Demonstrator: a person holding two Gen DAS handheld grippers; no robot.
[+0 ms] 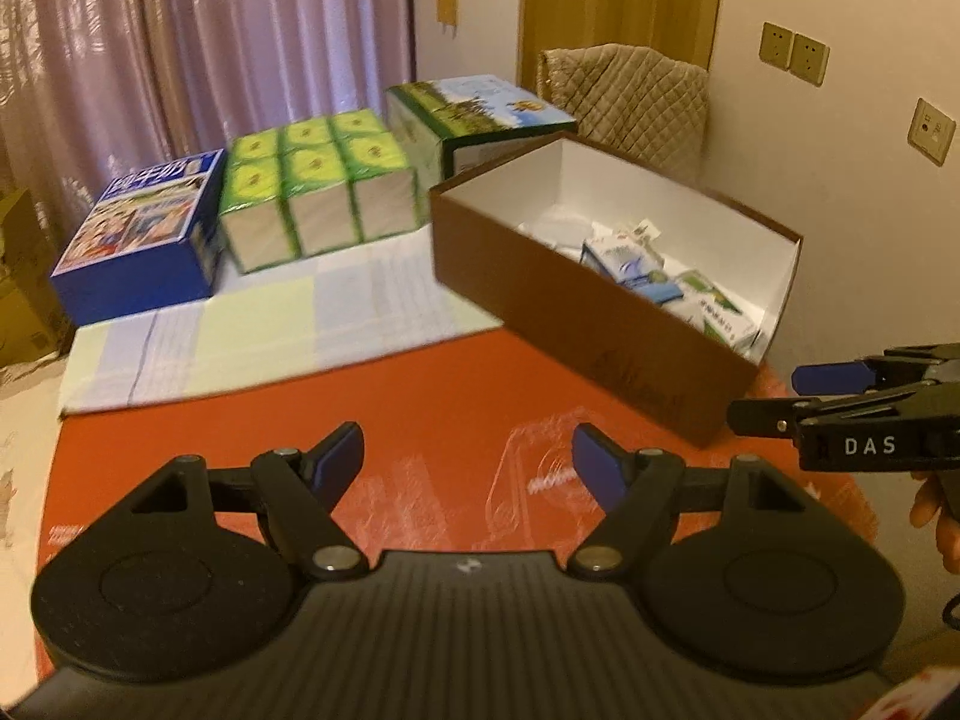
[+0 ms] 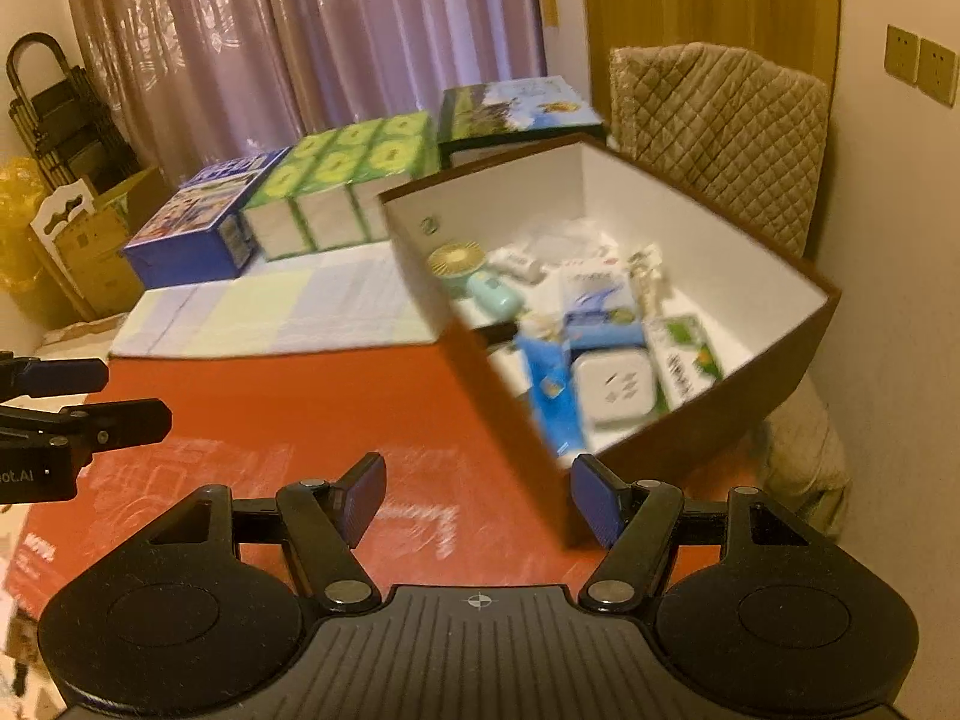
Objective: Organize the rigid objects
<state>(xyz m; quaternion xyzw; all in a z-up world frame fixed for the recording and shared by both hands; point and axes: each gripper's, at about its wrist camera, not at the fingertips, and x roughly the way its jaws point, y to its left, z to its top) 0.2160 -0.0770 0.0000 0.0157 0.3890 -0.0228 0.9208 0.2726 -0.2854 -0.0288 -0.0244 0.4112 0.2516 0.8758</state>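
Blurred items in brown box (image 2: 624,360)

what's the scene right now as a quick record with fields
surface: red mat with a pastel checked cloth behind it
container: open brown box, white inside, holding small packets and a white plug adapter
back row: blue carton, green tissue pack, landscape-print box
left gripper: jaws apart, nothing between
right gripper: jaws apart, nothing between
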